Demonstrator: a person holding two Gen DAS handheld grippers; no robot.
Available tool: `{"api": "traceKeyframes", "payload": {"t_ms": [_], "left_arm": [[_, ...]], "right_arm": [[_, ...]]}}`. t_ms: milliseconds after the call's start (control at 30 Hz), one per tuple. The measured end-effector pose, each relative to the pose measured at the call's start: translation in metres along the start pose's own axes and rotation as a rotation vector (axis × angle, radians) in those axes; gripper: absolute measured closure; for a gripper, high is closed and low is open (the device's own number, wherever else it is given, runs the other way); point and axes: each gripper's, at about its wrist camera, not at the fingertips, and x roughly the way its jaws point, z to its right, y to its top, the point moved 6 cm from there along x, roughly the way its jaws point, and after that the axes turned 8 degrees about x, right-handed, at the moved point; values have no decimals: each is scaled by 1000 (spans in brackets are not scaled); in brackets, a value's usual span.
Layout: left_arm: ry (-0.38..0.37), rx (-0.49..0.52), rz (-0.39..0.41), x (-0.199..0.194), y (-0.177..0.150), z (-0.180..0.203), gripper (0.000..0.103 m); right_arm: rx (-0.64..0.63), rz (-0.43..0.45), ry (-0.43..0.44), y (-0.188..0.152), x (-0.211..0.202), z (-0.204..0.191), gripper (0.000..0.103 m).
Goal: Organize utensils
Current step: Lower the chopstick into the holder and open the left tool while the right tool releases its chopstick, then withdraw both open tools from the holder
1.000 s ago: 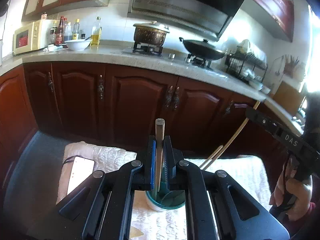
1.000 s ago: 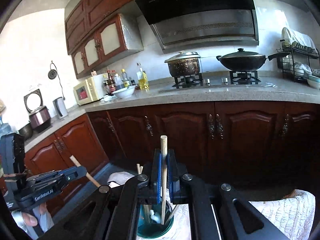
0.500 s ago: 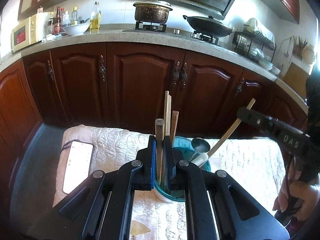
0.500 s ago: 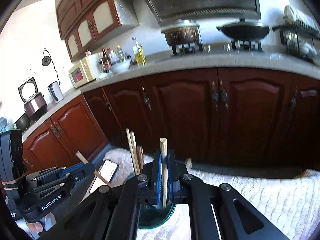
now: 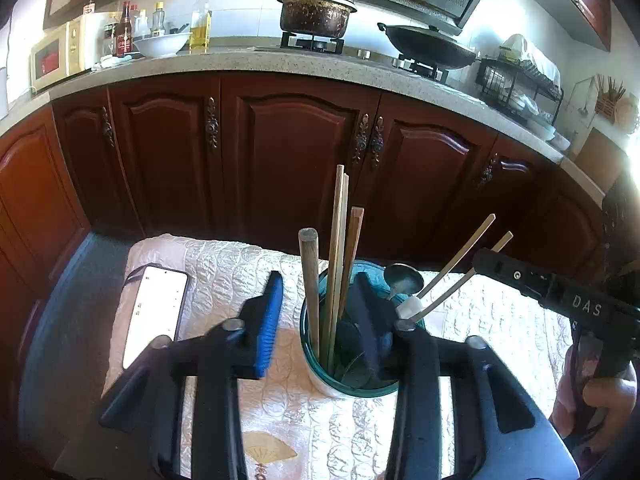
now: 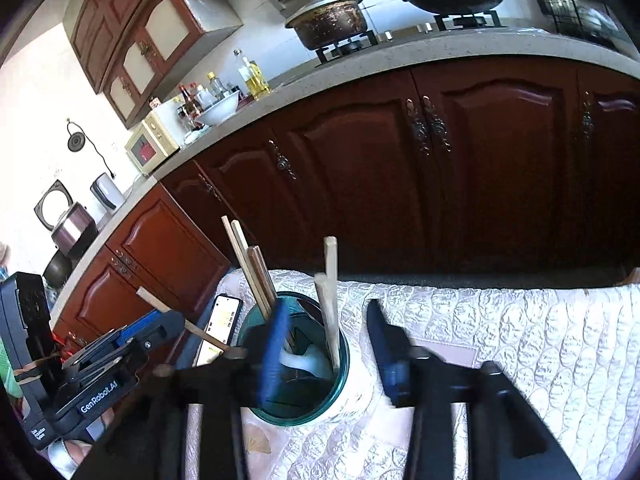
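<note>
A teal utensil cup (image 5: 352,380) stands on a white quilted cloth (image 5: 224,268); it also shows in the right wrist view (image 6: 320,400). In it stand a round wooden handle (image 5: 310,280), tall chopsticks (image 5: 340,240), a metal spoon (image 5: 403,278) and a pale chopstick pair (image 5: 460,268). My left gripper (image 5: 318,320) is open, its jaws either side of the wooden handle, touching nothing. My right gripper (image 6: 326,344) is open around a pale chopstick pair (image 6: 329,300) standing in the cup. The left gripper also shows at the left of the right wrist view (image 6: 156,332).
A phone (image 5: 156,312) lies on the cloth's left part, also seen in the right wrist view (image 6: 222,326). Dark wooden cabinets (image 5: 280,152) run behind, under a stone counter with a pot (image 5: 316,12) and wok (image 5: 428,44). A dish rack (image 5: 520,80) stands right.
Both grippers have opened, letting go of the wooden handle and the pale chopsticks, which now stand in the cup. Both views have tilted further down toward the cup.
</note>
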Motion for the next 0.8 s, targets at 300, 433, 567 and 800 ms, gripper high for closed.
{"api": "traceKeyframes", "payload": {"t_ms": [300,433,567,800], "left_arm": [[39,5,30,-13,-1,-1,57],[53,11,37,-18,-3,1,56],[60,14,36,-23,-10,5,56],[40,32,22,-25,-23,22,56]], "right_arm": [[-39,12,2,-15,-17,-7,62],[-59,16,-30,-23,-22,-7,60],[-71,24,-65,-31,-25,-4,59],[-73,18,-106,-45,-33,5,59]]}}
